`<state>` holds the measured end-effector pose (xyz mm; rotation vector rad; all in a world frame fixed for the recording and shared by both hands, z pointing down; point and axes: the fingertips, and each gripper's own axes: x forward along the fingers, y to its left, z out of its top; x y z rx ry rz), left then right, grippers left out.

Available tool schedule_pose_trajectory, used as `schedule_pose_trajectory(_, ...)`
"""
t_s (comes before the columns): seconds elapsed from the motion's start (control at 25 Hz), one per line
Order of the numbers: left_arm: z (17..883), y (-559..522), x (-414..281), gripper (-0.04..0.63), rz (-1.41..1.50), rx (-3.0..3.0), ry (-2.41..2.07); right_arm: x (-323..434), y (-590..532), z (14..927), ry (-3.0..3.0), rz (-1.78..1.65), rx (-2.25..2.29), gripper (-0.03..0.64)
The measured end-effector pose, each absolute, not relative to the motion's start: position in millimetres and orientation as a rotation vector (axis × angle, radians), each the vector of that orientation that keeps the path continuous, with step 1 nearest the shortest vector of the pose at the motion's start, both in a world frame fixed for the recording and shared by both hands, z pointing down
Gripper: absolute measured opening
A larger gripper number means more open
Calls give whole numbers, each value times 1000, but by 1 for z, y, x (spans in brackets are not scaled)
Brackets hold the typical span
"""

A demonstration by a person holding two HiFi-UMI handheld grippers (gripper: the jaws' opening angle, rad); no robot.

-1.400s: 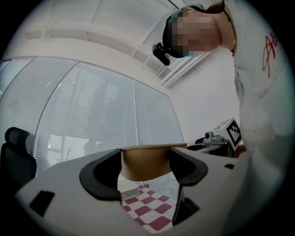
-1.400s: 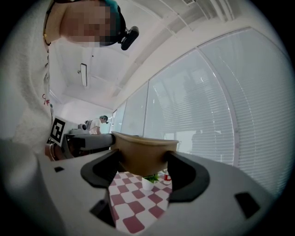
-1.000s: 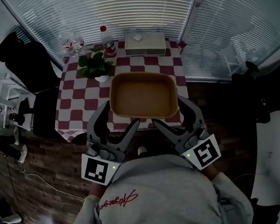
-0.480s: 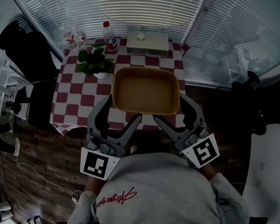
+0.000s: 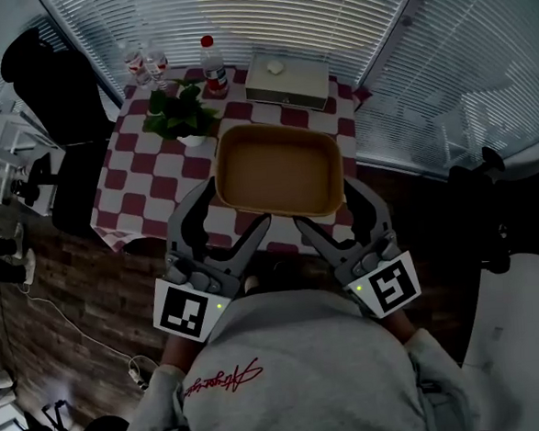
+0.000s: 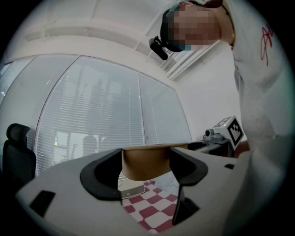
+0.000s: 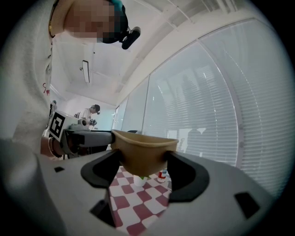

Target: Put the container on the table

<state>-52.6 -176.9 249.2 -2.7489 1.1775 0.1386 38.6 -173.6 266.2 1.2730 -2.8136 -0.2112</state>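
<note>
While the container is held above the near edge of the table, clamped at its near corners by the left gripper and right gripper, it should be kept level and lowered evenly, clear of the plant.

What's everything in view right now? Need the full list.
container: 1, tan, held in the air over the table's near side
table: 1, red-and-white checked cloth, by the blinds
potted plant: 1, green in a white pot, table's left part
red-capped bottle: 1, clear, far edge
clear bottles: 2, far left corner
box: 1, white, far right
chair: 1, black, left of table
left gripper: 1, grey, jaws shut on container's near left corner
right gripper: 1, grey, jaws shut on near right corner
sweatshirt: 1, grey, the wearer's
</note>
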Motion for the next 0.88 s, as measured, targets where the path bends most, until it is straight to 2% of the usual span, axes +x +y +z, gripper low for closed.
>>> schedule_pose_trajectory(0.88,286,-186,-47,319,-7,-2768,1242,44,-185,304,-2780,-143,1220,325)
